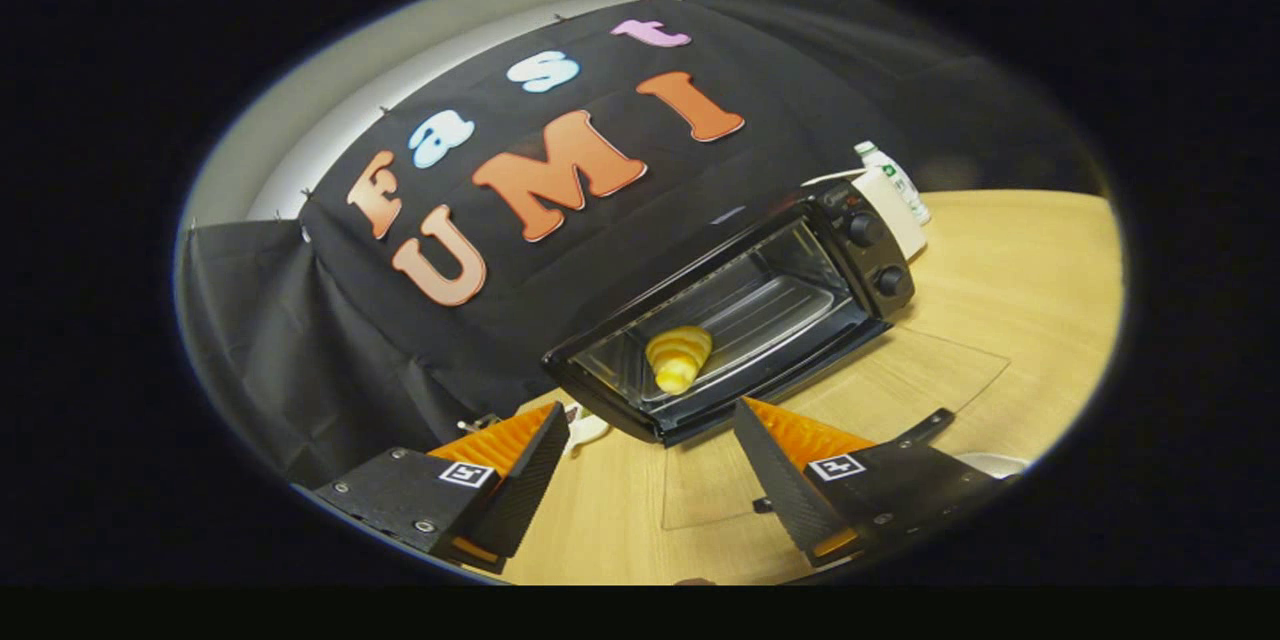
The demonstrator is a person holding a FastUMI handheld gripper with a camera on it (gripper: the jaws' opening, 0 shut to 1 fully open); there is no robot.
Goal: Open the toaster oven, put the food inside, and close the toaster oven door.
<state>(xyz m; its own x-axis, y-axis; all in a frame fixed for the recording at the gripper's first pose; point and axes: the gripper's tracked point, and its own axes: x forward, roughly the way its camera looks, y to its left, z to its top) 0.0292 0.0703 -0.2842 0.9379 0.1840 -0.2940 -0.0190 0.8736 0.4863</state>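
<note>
A black toaster oven (pixel 800 290) stands on the wooden table (pixel 1020 270) with its glass door (pixel 900 380) folded down flat toward me. The door's black handle (pixel 928 426) lies beside my right finger. A golden croissant (pixel 678 356) rests inside the oven, near its left end. My gripper (pixel 652 410) is open, just in front of the oven's opening, and nothing is between its fingers. The croissant lies just beyond the fingertips. Two black knobs (pixel 876 255) sit on the oven's right panel.
A clear plastic bottle (pixel 892 176) and a white box (pixel 896 212) stand behind the oven's right end. A small white object (pixel 588 430) lies by the oven's left corner. Black cloth walls the back and left. Bare wood stretches to the right of the oven.
</note>
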